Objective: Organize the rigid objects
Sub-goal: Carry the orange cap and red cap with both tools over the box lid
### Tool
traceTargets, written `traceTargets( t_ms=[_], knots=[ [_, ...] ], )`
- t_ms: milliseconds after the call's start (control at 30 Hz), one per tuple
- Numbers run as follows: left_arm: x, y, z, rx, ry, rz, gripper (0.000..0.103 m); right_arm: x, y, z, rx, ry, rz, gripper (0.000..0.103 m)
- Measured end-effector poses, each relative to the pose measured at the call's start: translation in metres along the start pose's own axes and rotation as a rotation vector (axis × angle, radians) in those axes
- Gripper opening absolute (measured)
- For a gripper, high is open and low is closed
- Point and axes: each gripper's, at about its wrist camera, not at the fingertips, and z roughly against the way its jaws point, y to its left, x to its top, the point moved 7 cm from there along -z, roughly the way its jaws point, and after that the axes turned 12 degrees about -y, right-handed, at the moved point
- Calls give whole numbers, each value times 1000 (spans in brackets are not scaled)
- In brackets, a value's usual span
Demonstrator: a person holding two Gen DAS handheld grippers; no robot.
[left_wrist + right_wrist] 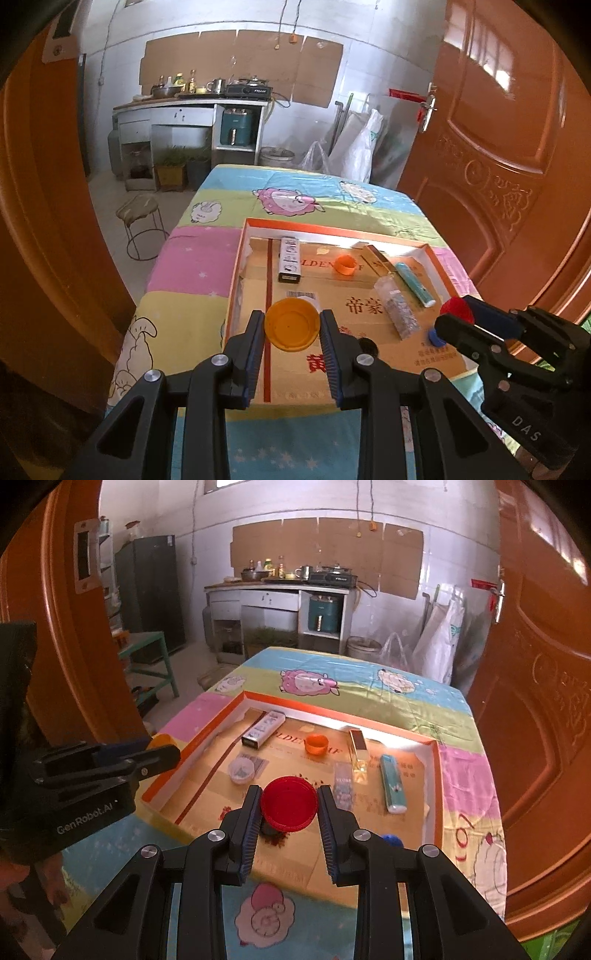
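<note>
Jaws: left gripper (291, 328) clamped on orange lid (291, 324) | right gripper (289, 805) clamped on red lid (289, 804) | both lower-centre frame, above tray (437, 775)

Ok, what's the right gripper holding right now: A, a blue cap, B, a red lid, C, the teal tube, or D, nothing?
B: the right gripper is shut on a round red lid, its pads pressed against both sides, above the orange-rimmed tray.
</note>
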Motion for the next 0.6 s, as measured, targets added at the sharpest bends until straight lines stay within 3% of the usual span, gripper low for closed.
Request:
traceTargets(
  t_ms=[600],
  knots=[
    [-9, 14, -58, 41, 72, -10, 30, 6, -10, -67, 38, 57, -8, 31]
  ],
)
